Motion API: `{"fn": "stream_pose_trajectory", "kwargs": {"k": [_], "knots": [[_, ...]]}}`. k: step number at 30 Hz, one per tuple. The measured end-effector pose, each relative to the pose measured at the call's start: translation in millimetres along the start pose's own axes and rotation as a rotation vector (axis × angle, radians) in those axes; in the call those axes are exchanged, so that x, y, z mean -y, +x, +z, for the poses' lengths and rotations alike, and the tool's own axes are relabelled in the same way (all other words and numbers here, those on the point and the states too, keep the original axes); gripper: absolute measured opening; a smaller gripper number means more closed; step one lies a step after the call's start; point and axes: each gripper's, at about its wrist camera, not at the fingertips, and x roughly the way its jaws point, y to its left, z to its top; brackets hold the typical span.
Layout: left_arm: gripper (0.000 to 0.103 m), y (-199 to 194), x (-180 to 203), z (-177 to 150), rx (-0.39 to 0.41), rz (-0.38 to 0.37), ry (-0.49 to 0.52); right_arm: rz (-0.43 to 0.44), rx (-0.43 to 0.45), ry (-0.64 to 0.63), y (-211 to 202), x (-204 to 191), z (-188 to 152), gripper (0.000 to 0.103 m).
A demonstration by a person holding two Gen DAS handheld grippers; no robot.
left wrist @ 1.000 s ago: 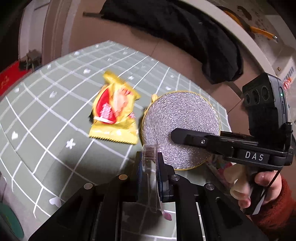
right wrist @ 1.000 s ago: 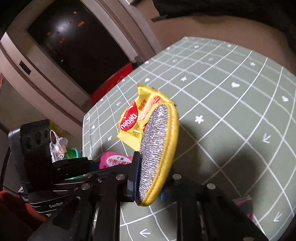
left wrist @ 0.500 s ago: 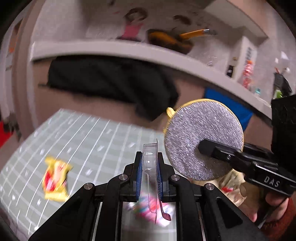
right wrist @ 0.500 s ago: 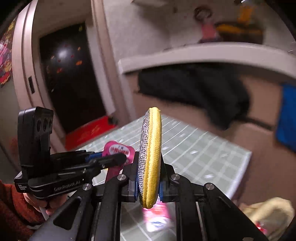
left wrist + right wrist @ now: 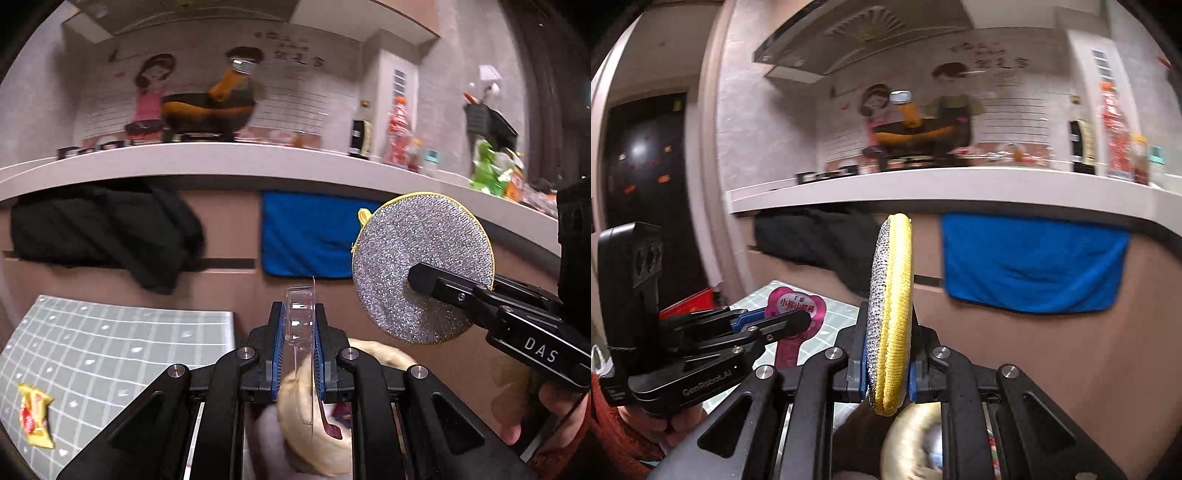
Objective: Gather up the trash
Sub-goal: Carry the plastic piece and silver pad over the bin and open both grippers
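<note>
While both of my grippers are lifted off the table, each one has a piece of trash pinched between its fingers. My left gripper (image 5: 300, 328) is clamped on a clear plastic blister pack (image 5: 301, 314), which stands edge-on between the blue pads; from the right wrist view the same pack shows its pink printed backing (image 5: 796, 314). My right gripper (image 5: 889, 339) is squeezed tight on a round scouring pad (image 5: 890, 314), held upright on its edge, silver mesh on the left face and yellow cloth on the right. In the left wrist view that pad (image 5: 423, 267) shows its whole glittering silver disc with a thin yellow rim, and one black finger (image 5: 439, 282) lies across it.

Below and between the grippers sits a pale, rounded bag opening (image 5: 325, 406) (too blurred for me to say what kind), just under the blister pack. The same pale rim (image 5: 916, 439) shows under the scouring pad in the right view.

The table with the green grid cloth (image 5: 122, 354) lies to my lower left, and a yellow and red snack wrapper (image 5: 35, 415) rests flat on it near the left edge, well apart from both grippers.

Beyond, a white counter (image 5: 258, 158) runs across the room, with a blue towel (image 5: 308, 232) and a black garment (image 5: 103, 232) hanging on the cabinet front beneath it.
</note>
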Motion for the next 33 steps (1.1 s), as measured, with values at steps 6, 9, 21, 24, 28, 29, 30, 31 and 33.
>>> {"fn": "stream_pose_trajectory", "kwargs": {"k": [6,9,21,24,28,29,30,31,33], "knots": [[0.014,28.9,35.2,-3.7,-0.049,-0.059,0.023,-0.075,-0.016,0.041,-7.1,34.2,-15.7,0.015],[0.014,42.0,42.9,-11.5,-0.074,-0.092,0.009,-0.099,-0.037,0.067,-7.3,48.0,-25.7,0.015],[0.014,98.0,59.2,-47.1,-0.182,-0.133,-0.022,-0.154,-0.135,0.135,11.4,89.8,-68.2,0.015],[0.014,107.9,59.8,-53.3,-0.205,-0.129,-0.028,-0.159,-0.151,0.144,16.3,94.8,-74.9,0.015],[0.014,118.9,58.9,-59.7,-0.232,-0.127,-0.036,-0.164,-0.170,0.164,23.1,102.1,-83.3,0.015],[0.014,121.0,58.3,-61.2,-0.239,-0.126,-0.038,-0.164,-0.178,0.169,25.7,104.3,-85.1,0.015],[0.014,123.4,57.3,-62.8,-0.246,-0.125,-0.040,-0.165,-0.183,0.173,28.0,105.8,-86.9,0.015],[0.014,125.7,56.3,-64.6,-0.255,-0.122,-0.042,-0.165,-0.190,0.176,30.3,107.1,-89.2,0.015],[0.014,129.8,55.0,-67.9,-0.265,-0.116,-0.044,-0.165,-0.203,0.183,35.7,109.9,-94.1,0.015]]}}
